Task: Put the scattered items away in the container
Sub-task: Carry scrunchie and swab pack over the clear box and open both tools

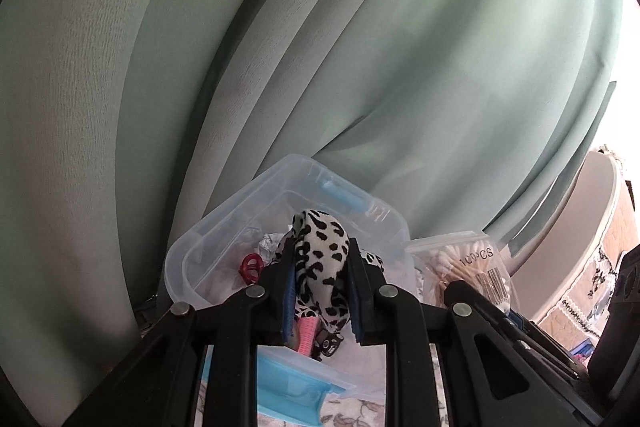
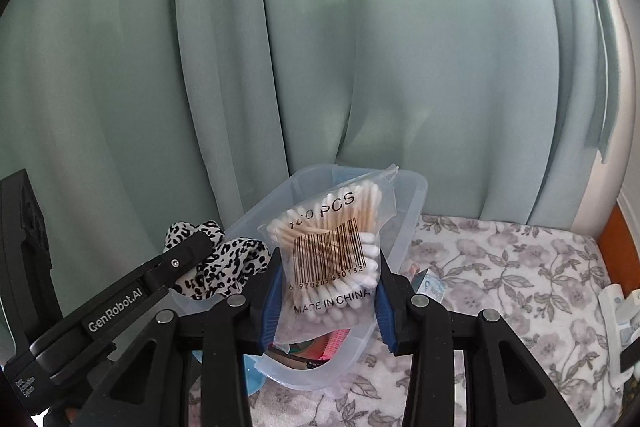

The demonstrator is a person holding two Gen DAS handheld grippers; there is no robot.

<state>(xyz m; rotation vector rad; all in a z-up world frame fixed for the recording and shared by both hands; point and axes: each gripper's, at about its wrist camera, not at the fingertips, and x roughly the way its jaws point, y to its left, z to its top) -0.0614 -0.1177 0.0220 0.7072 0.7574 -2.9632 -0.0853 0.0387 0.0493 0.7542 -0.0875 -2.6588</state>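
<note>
Scrunchie (image 1: 318, 259) clenched in left gripper (image 1: 320, 291) over the bin (image 1: 208, 227). Swab bag (image 2: 332, 259) grasped by right gripper (image 2: 326, 301), hiding bin's inside. Only left view shows red clip (image 1: 250, 267) inside.

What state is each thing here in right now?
Left gripper: shut on the spotted scrunchie, above the box.
Right gripper: shut on the swab bag, held upright over the box.
Box: open, lidless, some items already inside.
Red clip: lying in the box.
Curtain: drawn, hanging in folds behind the box.
</note>
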